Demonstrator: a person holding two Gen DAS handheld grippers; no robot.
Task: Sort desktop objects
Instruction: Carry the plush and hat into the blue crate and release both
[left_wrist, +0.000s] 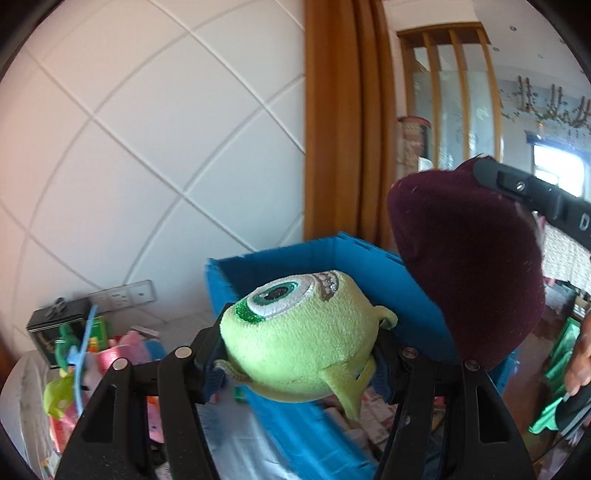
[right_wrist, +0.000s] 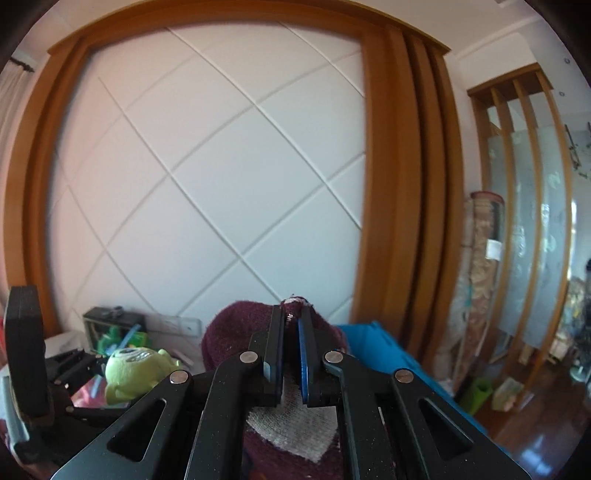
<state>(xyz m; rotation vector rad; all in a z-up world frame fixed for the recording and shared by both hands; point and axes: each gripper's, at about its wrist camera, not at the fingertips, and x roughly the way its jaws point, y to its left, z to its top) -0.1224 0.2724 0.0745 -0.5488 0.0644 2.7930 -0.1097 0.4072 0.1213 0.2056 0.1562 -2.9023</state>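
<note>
While the left gripper clamps the green plush, the right gripper pinches the maroon plush.

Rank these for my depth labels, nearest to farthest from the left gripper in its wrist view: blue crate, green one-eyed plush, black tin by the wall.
1. Green one-eyed plush: clamped in the left gripper.
2. Blue crate: just behind the plush.
3. Black tin: far left, against the wall.

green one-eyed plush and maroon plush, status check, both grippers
Left gripper shut on green one-eyed plush toy, held up before the blue plastic crate. Right gripper shut on maroon plush toy. Nothing seen blocking the crate.
</note>
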